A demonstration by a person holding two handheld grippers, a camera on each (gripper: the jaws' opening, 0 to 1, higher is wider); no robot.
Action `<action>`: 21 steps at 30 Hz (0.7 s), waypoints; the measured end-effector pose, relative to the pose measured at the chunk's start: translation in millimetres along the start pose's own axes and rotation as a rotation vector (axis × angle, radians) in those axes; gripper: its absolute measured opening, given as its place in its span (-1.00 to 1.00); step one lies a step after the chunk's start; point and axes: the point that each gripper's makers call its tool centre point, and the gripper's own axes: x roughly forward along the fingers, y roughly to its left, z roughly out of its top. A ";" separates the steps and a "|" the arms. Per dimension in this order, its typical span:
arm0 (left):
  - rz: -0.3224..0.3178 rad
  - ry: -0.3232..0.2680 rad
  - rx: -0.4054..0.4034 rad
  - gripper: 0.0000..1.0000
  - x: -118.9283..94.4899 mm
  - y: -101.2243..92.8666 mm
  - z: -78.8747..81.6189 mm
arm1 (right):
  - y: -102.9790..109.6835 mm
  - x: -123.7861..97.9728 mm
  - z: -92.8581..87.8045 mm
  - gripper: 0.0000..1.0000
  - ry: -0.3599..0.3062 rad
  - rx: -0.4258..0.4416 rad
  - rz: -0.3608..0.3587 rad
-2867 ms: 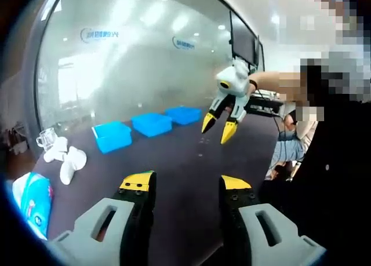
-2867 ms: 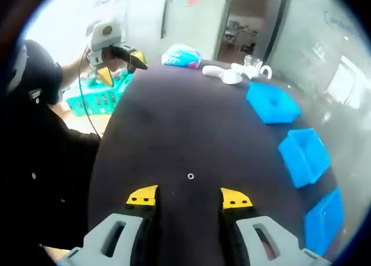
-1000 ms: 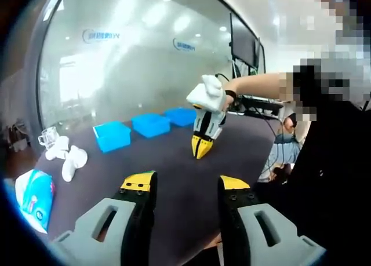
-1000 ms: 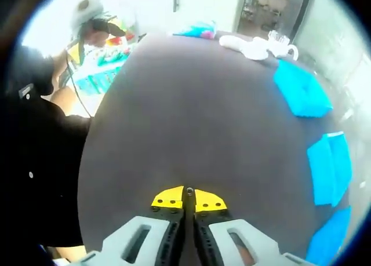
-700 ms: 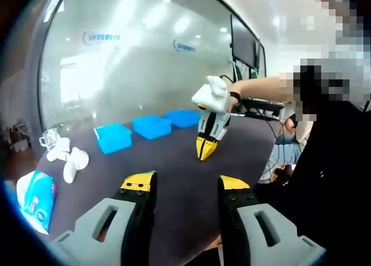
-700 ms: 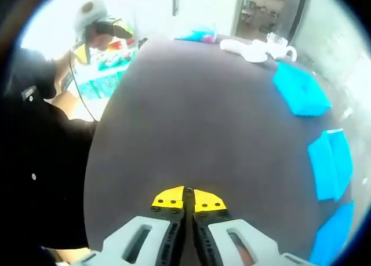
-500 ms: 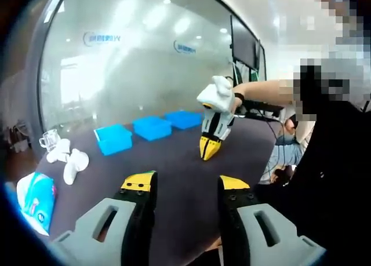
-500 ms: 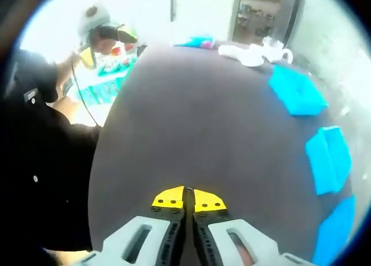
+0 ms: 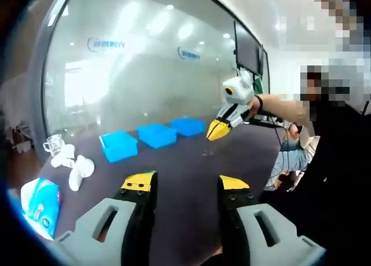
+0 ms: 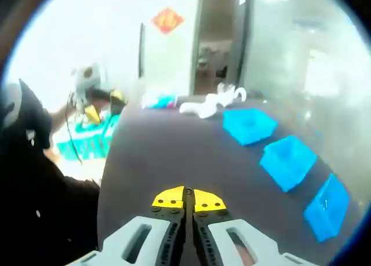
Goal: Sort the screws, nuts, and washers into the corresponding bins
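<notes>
Right gripper [image 10: 184, 192] is clenched, a tiny part seemingly pinched at its tips, raised above the dark table [image 10: 174, 156]. Left gripper [image 9: 185, 185] hangs released. Three blue bins [image 10: 288, 160] wait alongside; sorting looks barely begun.

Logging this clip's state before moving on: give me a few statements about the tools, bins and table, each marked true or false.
1. Three blue bins sit in a row on the dark table. True.
2. The right tool has its jaws spread wide apart. False: its yellow tips are pressed together, with a tiny part just visible between them.
3. The left tool has its jaws open with nothing between them. True.
4. The right tool is resting on the tabletop. False: in the left gripper view it is raised above the table.
5. A glass mug stands at the table end past the bins. True.
</notes>
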 end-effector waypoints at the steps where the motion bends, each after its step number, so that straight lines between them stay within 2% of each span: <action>1: 0.003 -0.004 -0.001 -0.20 -0.6 1.4 1.2 | -2.2 -3.3 3.0 -0.99 -0.034 0.016 -0.015; 4: 0.013 -0.006 0.003 -0.21 -2.0 4.2 3.7 | -6.6 -14.7 11.8 -0.99 -0.131 0.049 -0.067; 8: 0.021 -0.011 0.008 -0.21 -3.5 5.7 6.2 | -15.2 -29.2 17.4 -0.99 -0.210 0.043 -0.158; 15: 0.031 -0.019 0.009 -0.21 -5.3 7.2 8.5 | -17.6 -44.8 20.4 -0.99 -0.285 0.049 -0.257; 21: 0.029 -0.023 0.012 -0.21 -5.6 6.7 10.2 | -26.4 -49.7 26.8 -0.99 -0.321 0.057 -0.302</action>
